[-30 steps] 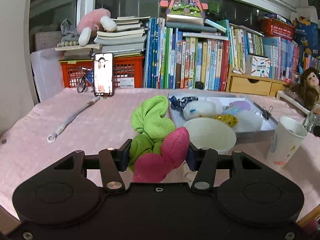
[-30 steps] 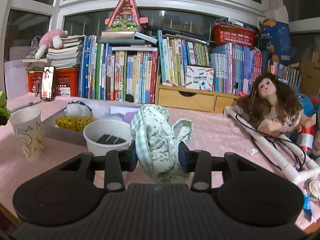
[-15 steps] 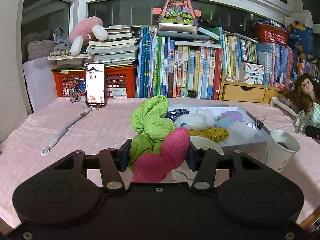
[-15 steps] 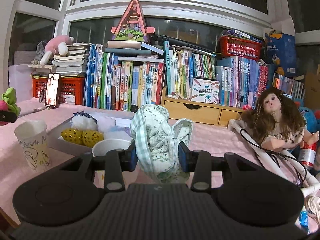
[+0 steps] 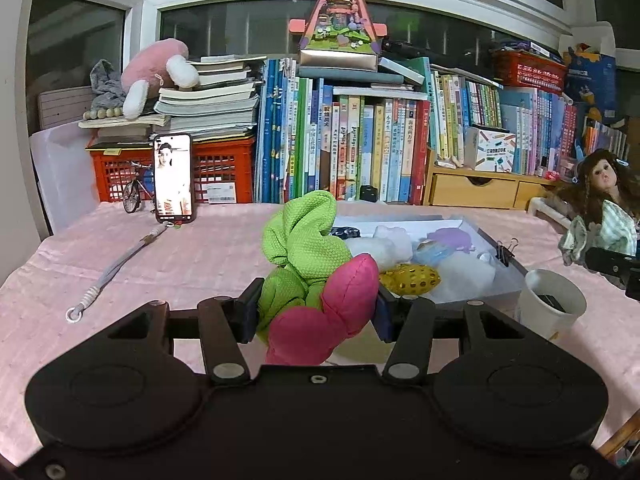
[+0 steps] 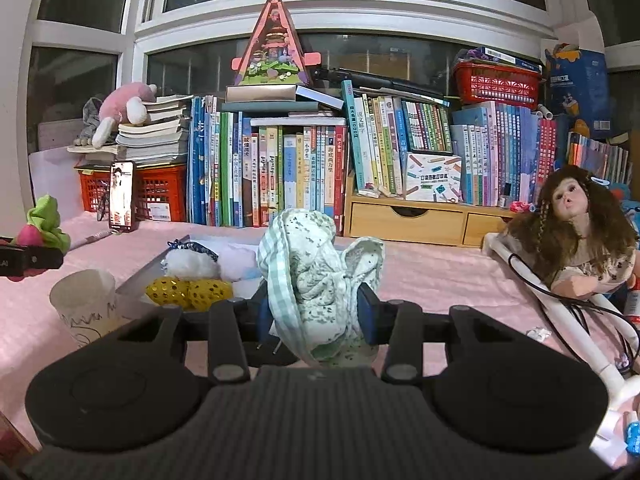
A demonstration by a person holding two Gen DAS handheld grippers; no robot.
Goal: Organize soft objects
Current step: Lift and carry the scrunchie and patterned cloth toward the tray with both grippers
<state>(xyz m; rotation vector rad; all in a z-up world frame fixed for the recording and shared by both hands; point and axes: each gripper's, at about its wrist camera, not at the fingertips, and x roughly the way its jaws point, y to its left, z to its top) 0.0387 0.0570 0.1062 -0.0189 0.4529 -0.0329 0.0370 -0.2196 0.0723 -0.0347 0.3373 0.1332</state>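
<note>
Since a second ago both grippers have risen: the shallow grey tray [image 5: 506,268] of soft items and the white paper cup [image 5: 554,306] with scribbled markings sit lower and farther off in both views. The white bowl, plain to see before, is now almost wholly hidden behind each gripper's load.

The left gripper [image 5: 316,308] has its jaws clamped on a green and pink knotted cloth toy [image 5: 316,276], held above the pink-covered bench [image 5: 168,264], just in front of the tray. The right gripper [image 6: 312,312] grips a bunched pale green checked and speckled cloth [image 6: 316,280]; both pads press into it, and its lower folds drop out of sight behind the gripper body.

In the tray lie a yellow perforated ball [image 5: 412,278], white fluffy pieces and a lilac item whose shape is hard to read. A dark thing lies in the cup; what it is cannot be told. At the right, a brown-haired doll [image 6: 576,236] leans over white tubing, cut off by the frame edge.
</note>
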